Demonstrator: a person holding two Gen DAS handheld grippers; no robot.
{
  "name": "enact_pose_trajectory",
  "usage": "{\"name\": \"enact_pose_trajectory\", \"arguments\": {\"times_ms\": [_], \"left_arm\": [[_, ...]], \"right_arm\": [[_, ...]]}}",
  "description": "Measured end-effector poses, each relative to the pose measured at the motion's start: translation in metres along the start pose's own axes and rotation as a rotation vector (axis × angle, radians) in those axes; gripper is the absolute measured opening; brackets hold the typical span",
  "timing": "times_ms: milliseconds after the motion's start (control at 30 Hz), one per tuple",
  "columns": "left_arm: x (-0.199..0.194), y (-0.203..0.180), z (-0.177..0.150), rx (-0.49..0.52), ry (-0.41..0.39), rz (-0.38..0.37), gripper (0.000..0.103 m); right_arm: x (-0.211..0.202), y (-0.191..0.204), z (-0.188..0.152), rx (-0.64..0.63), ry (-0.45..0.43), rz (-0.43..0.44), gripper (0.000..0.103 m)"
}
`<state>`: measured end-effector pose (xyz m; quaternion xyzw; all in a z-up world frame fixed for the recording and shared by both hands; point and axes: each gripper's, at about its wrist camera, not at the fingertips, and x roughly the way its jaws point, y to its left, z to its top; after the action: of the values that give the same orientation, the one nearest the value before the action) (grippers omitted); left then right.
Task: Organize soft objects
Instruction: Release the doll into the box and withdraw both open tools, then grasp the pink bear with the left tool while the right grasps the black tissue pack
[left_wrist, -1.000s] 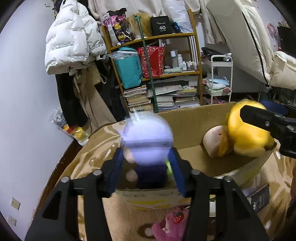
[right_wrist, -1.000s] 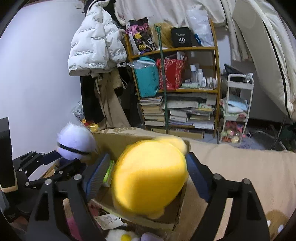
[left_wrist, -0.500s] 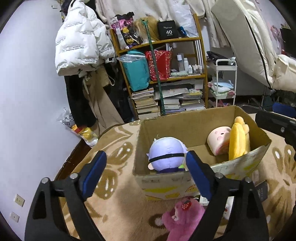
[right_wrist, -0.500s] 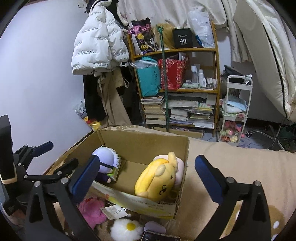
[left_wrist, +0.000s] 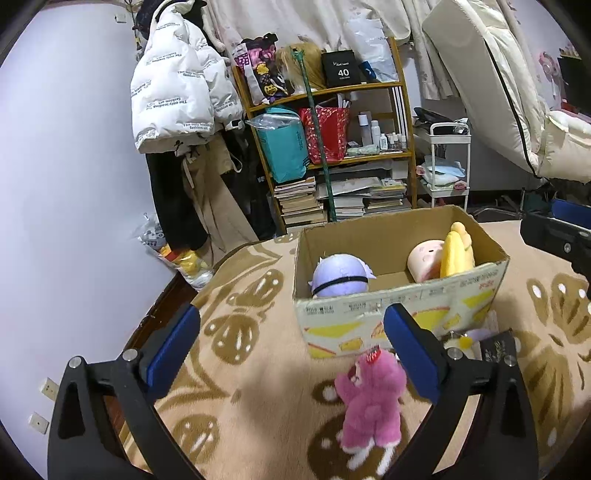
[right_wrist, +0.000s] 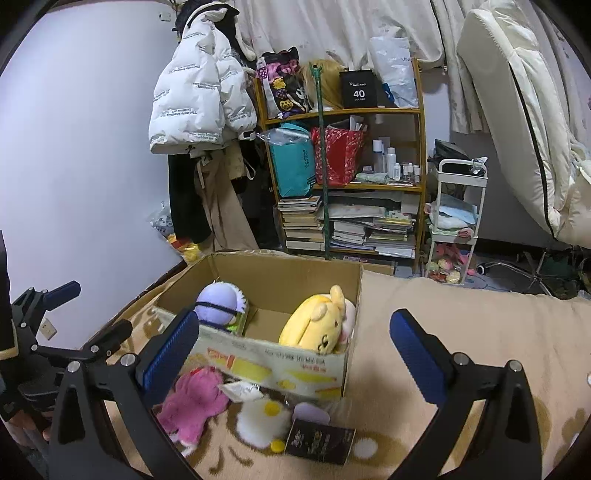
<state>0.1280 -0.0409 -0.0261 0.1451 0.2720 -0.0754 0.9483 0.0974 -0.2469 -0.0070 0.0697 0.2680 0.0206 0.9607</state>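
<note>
A cardboard box (left_wrist: 373, 310) (right_wrist: 280, 363) stands on a beige patterned blanket. Inside lie a lilac-headed doll (left_wrist: 340, 275) (right_wrist: 221, 301), a yellow plush (left_wrist: 457, 251) (right_wrist: 317, 325) and a pale pink plush (left_wrist: 424, 258). A pink bear plush (left_wrist: 369, 398) (right_wrist: 194, 400) lies on the blanket in front of the box. My left gripper (left_wrist: 291, 343) is open and empty, above the blanket before the box. My right gripper (right_wrist: 293, 350) is open and empty, pulled back from the box. The left gripper also shows in the right wrist view (right_wrist: 55, 314).
A white daisy plush (right_wrist: 262, 421), a lilac item (right_wrist: 312, 411) and a dark booklet (right_wrist: 319, 441) lie before the box. A cluttered bookshelf (left_wrist: 332, 155), hanging white jacket (left_wrist: 177, 96), white cart (right_wrist: 456, 218) and leaning mattress (left_wrist: 491, 92) stand behind.
Both grippers opened and let go of the lilac doll and the yellow plush, which now lie in the box. Both grippers drew back and upward from the box.
</note>
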Motion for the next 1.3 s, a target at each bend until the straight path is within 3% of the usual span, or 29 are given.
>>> {"name": "enact_pose_trajectory", "arguments": {"times_ms": [567,1300], "left_arm": [[-0.028,0.001,-0.026,-0.013,0.089,-0.013,0.099],[0.022,-0.01,-0.035,0.004,0.206,-0.05,0.099]], "right_arm": [[-0.03,0.008,-0.033,-0.003,0.061,-0.028,0.103],[0.004,-0.015,-0.05,0.064,0.167,-0.068,0.103]]}}
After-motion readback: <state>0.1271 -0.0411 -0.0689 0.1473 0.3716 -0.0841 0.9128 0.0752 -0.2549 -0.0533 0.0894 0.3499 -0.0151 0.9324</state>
